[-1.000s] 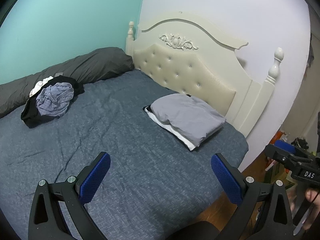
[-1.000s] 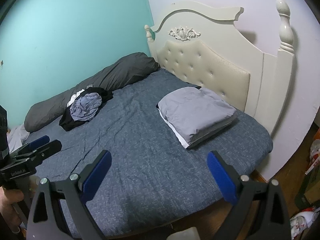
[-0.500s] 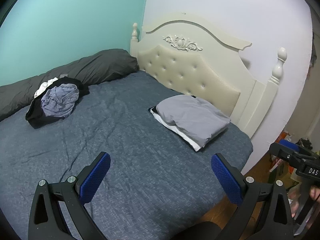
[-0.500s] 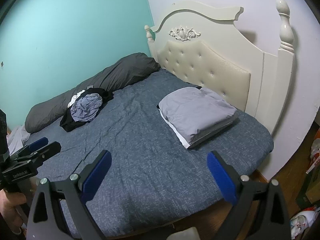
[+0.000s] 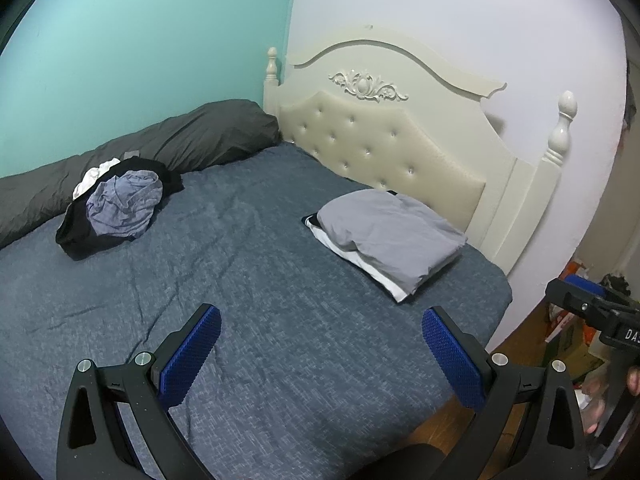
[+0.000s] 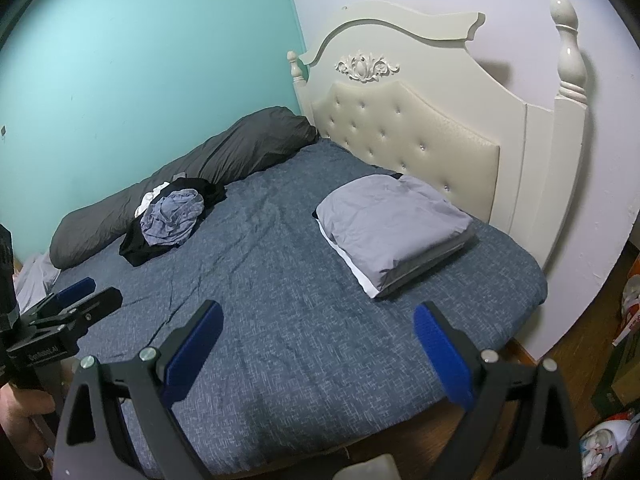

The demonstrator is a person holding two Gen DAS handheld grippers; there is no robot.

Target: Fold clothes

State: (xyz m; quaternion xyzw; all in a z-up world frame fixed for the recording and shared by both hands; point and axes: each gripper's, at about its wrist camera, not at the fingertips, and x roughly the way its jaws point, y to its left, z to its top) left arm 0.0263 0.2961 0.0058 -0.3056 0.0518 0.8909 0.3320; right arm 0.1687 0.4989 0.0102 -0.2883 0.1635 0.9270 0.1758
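A heap of unfolded clothes (image 5: 120,208) (image 6: 170,220), a crumpled lavender garment on black and white ones, lies at the far left of the bed. A folded stack (image 5: 390,236) (image 6: 394,228), grey on top with white beneath, rests near the headboard. My left gripper (image 5: 320,344) hangs open above the bed's near part with nothing between its blue pads. My right gripper (image 6: 318,342) is open too, over the bed's near edge, empty. Each gripper shows at the side of the other's view: the right gripper (image 5: 588,308) and the left gripper (image 6: 72,312).
The bed (image 5: 260,280) has a blue-grey cover and a cream tufted headboard (image 5: 384,140). A long dark grey pillow (image 5: 160,148) runs along the teal wall. Boxes and clutter (image 6: 624,344) stand on the wooden floor at the right. A hand (image 6: 24,412) holds the left gripper's handle.
Both views have shifted slightly: the bed and clothes drift right in the left wrist view. Both grippers stay open and empty; nothing on the bed has moved.
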